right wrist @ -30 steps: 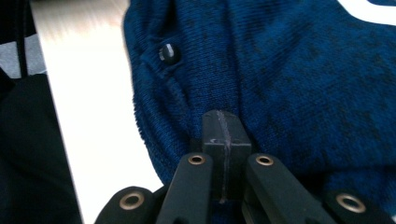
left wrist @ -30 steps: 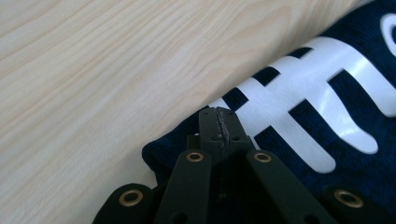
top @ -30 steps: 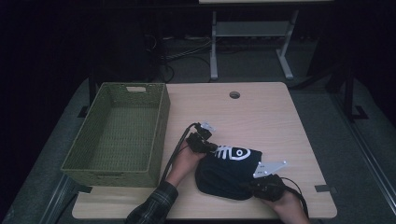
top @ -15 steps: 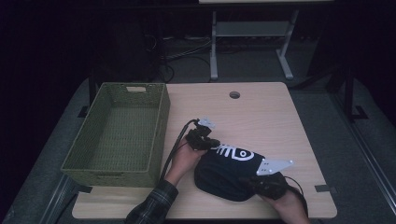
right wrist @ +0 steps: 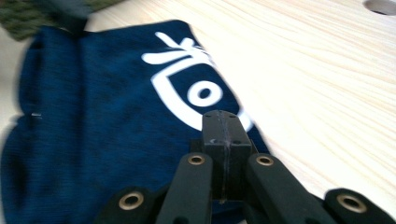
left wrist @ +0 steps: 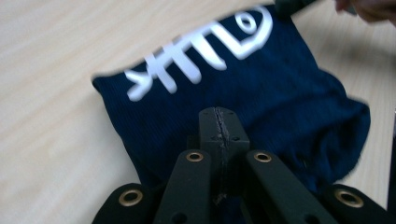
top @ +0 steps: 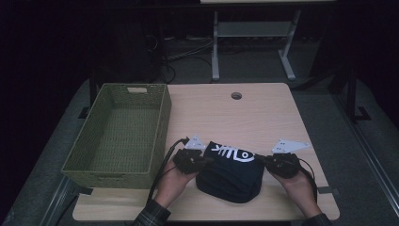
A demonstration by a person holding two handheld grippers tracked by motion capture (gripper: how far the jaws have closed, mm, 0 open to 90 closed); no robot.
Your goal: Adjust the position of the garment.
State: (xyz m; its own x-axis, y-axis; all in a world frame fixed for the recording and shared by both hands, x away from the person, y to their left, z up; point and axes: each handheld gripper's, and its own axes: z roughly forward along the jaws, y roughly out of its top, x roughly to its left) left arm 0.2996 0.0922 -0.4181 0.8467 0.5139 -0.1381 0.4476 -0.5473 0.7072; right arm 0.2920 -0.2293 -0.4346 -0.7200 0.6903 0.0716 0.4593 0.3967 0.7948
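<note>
Fabric item: a folded dark-blue garment (top: 230, 172) with a white fishbone print (left wrist: 201, 65) lies on the near part of the wooden table (top: 263, 113), just right of the green woven basket (top: 117, 132), which holds nothing. Step in hand, judged from the layout: folding or squaring the garment, with transfer to the basket the probable follow-on. The next move calls for both sides to be gripped and lifted together, so that the fold does not open.

Left gripper (left wrist: 218, 122): jaws clenched, pads meeting with no gap, at the garment's left edge. Whether cloth is pinched between them cannot be told. Right gripper (right wrist: 223, 128): jaws likewise pressed together, over the right edge beside the print. Each hand (top: 171, 181) grips its tool from the table's near side.
</note>
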